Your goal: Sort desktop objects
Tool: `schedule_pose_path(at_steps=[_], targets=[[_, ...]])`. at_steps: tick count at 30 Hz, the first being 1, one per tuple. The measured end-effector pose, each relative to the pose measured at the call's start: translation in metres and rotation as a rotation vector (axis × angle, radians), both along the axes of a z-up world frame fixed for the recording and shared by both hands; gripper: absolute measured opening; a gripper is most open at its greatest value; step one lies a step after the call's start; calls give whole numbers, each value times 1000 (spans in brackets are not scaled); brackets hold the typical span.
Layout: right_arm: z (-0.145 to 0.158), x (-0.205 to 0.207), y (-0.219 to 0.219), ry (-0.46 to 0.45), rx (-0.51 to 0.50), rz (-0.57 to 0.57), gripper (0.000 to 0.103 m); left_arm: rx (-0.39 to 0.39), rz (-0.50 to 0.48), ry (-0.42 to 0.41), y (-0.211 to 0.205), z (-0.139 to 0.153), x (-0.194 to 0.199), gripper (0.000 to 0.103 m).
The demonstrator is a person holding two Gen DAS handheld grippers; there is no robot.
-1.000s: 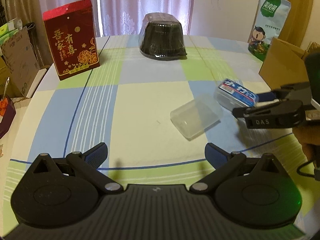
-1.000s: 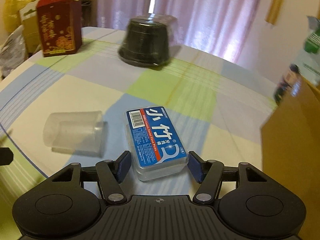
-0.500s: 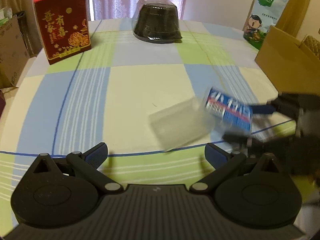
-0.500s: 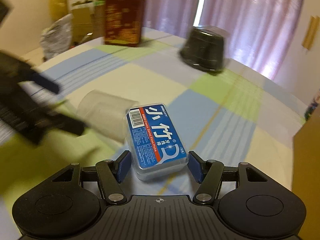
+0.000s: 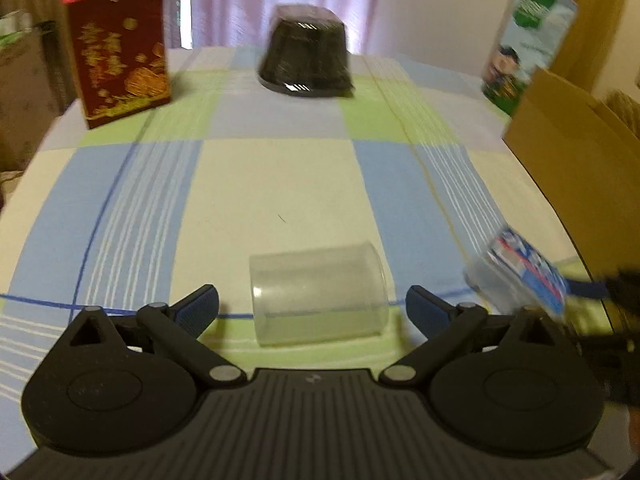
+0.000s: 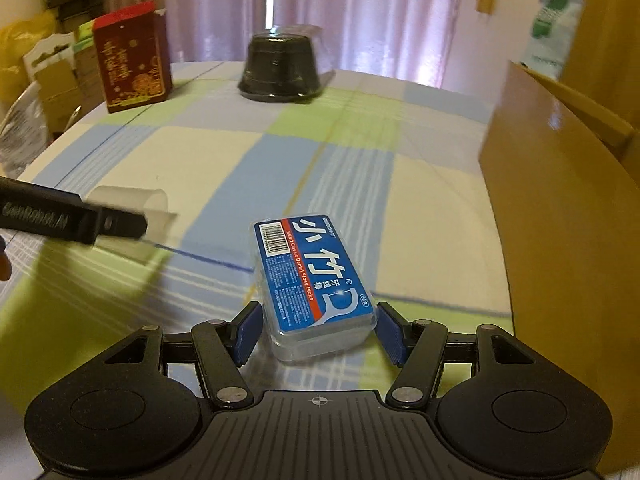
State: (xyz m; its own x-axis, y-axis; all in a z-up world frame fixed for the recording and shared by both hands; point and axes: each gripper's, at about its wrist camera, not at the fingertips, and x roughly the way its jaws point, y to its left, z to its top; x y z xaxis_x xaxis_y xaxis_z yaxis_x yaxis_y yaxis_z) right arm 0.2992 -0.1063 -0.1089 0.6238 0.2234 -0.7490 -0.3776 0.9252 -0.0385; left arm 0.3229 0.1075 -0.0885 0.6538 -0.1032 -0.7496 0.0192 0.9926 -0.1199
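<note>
While the left gripper (image 5: 312,312) stood with its jaws spread wide and holding nothing, the clear plastic cup (image 5: 320,294) lay on its side right between the blue pads, close to the near edge of the table (image 5: 272,184). That cup looked feather-light, thin-walled and slick; a hard squeeze would likely buckle it, and lying as it did it could roll. My call: take it gently across the curved wall, near the stiffer rim end.

Over to the right, the right gripper (image 6: 318,330) had the floss pick box (image 6: 314,280) between its pads. The right pad looked pressed to the box's side and the left seemed to meet its lower edge, so I judged it gripped and carried just above the cloth toward the table's right edge. It was a small, rigid, smooth plastic case, light enough, though it could slip or twist under a loose hold; the long flat sides were the sound place to pinch.

Farther right stood the open cardboard box (image 6: 560,184) at the table's right edge, seemingly the likely drop spot.
</note>
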Motion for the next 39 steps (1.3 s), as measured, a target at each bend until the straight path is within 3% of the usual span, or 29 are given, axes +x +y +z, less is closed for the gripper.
schedule_pose_path(at_steps=[4,8,12,16,18,23,29,37,39], targets=[[-2,-5,-6,-7,-3,-28,61,4,4,-17,-8,-2,1,93],[-2,-10,-11,9,-1,-23,61,28,4,7,-11,-7,4,69],[0,-13,-16,8,0,-11,61,37,-16,17,-8,-6,3,69],[1,-11,-19,10,-5,19,62,20,-99,39,-8,0,-1,69],[1,-8,-21,14,-1,40,82,22,-143,55,-11,2,-4,69],[2,1,-25,7,12,93,82,49,-214,73,-17,0,-11,69],[3,14,-17,-1,-35,174,82,66,-196,48,-19,-1,-12,75],[-1,25,-10,24,-66,190,82,59,-171,61,-16,-3,-10,75],[-1,23,-11,16,-74,171,57,50,-169,72,-15,-5,-9,68]])
